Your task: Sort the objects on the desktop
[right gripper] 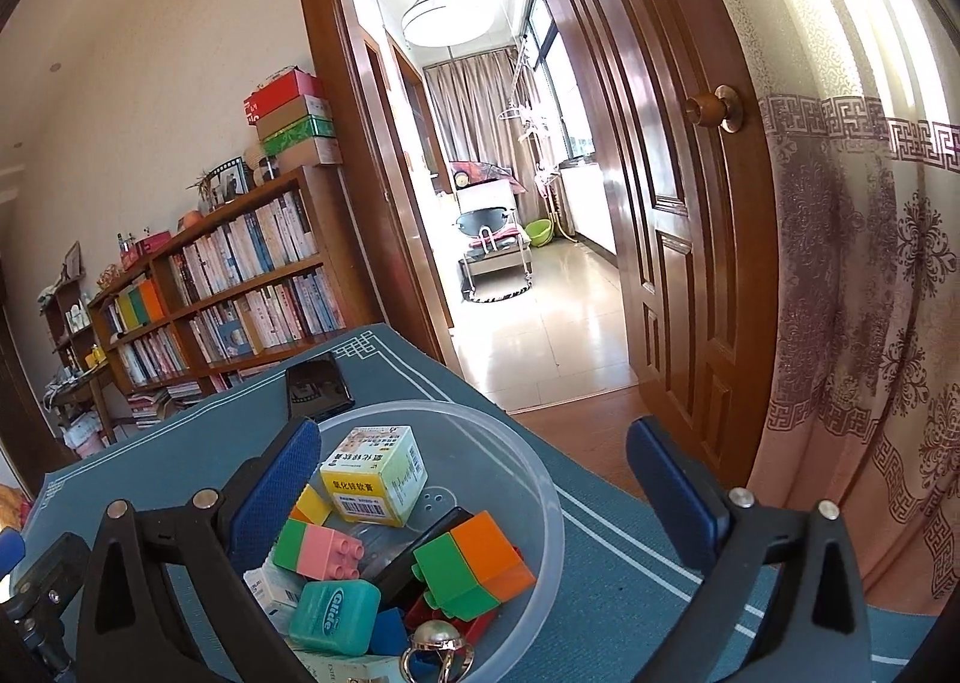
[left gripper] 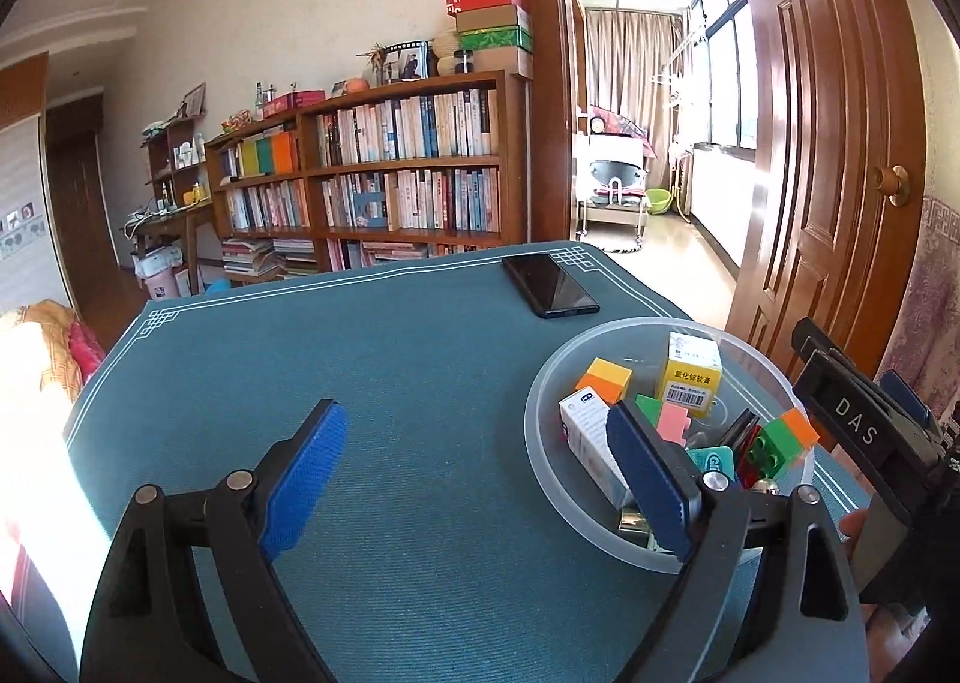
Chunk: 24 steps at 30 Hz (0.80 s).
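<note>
Clear bowl (left gripper: 543, 383) of sorted objects sits at bench (left gripper: 390, 383) right edge, phone (left gripper: 549, 284) beyond it; yellow box (right gripper: 375, 476), blocks inside. Left claw (left gripper: 480, 479) spread wide, empty; right claw (right gripper: 474, 482) likewise, over bowl

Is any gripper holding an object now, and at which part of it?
Nothing is held. The left gripper and the right gripper are both open, with no object pressed between their fingers; the small items lie loose in the clear bowl.

black phone (left gripper: 549, 285) on teal mat (left gripper: 360, 359), bookshelf (left gripper: 384, 167) behind, open wooden door (left gripper: 822, 143)
</note>
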Each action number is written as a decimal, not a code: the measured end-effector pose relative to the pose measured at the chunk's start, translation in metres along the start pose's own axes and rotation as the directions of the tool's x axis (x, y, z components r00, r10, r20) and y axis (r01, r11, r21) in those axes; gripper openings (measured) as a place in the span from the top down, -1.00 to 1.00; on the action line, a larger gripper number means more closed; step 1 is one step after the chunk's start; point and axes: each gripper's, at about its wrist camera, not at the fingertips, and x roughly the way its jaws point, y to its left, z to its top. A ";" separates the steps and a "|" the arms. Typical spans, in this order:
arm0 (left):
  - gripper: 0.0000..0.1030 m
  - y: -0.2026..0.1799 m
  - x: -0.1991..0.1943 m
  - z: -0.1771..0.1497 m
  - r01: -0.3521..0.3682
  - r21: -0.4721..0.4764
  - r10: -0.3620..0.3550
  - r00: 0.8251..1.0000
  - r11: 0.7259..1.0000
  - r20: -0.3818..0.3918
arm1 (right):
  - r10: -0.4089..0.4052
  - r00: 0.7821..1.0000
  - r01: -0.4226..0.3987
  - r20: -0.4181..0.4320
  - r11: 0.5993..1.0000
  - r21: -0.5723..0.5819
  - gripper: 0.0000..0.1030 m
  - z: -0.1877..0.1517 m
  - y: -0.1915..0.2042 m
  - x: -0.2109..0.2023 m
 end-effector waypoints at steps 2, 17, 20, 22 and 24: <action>-0.77 0.003 -0.001 -0.003 0.001 -0.007 -0.001 1.000 1.000 -0.008 | -0.013 1.000 0.013 -0.003 1.000 0.002 -0.99 -0.003 -0.003 -0.003; -0.77 0.012 -0.021 -0.015 0.166 -0.069 -0.168 0.985 0.984 -0.035 | -0.049 0.993 0.034 -0.108 0.990 -0.136 -0.99 -0.039 -0.010 -0.046; -0.77 0.008 -0.023 -0.016 0.170 -0.067 -0.173 0.984 0.983 -0.042 | -0.067 0.993 0.052 -0.095 0.987 -0.155 -0.99 -0.037 -0.010 -0.057; -0.77 0.004 -0.025 -0.015 0.157 -0.054 -0.160 0.986 0.986 -0.043 | -0.076 0.994 0.061 -0.081 0.983 -0.174 -0.99 -0.034 -0.008 -0.063; -0.77 0.002 -0.027 -0.014 0.157 -0.044 -0.159 0.986 0.987 -0.044 | -0.071 0.994 0.056 -0.079 0.982 -0.183 -0.99 -0.032 -0.006 -0.067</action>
